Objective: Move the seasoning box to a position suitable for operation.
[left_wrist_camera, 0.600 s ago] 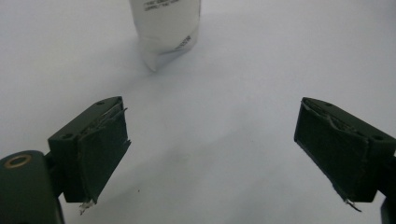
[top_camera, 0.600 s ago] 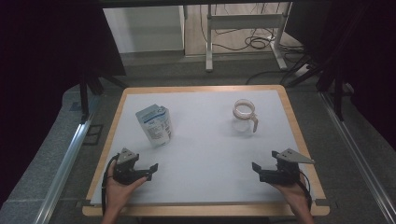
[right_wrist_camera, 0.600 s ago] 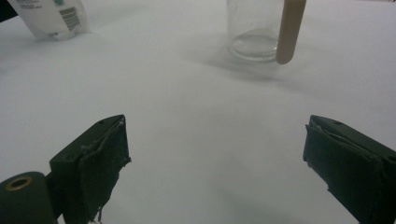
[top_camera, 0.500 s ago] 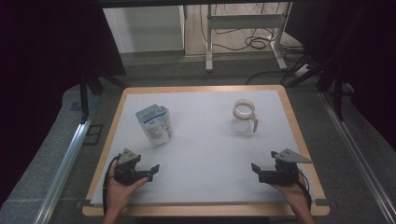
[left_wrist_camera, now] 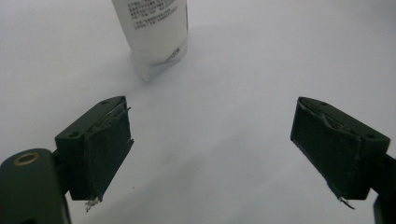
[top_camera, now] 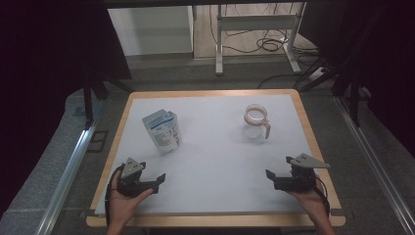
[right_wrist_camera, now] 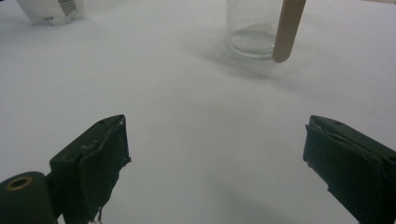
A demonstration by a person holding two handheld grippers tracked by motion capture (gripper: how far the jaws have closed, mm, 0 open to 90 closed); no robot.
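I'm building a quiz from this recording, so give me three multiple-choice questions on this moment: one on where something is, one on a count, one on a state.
1. Where does the pouch stand relative to the glass jug?
A. on the left
B. on the right
C. inside it

2. How many things stand on the table?
A. one
B. two
C. four

3. How is the left gripper?
A. shut on the pouch
B. shut, empty
C. open, empty

Answers: 1 A, the high view shows the pouch left of the jug. 2 B, pouch and jug. 3 C, its jaws stand wide apart over bare table.
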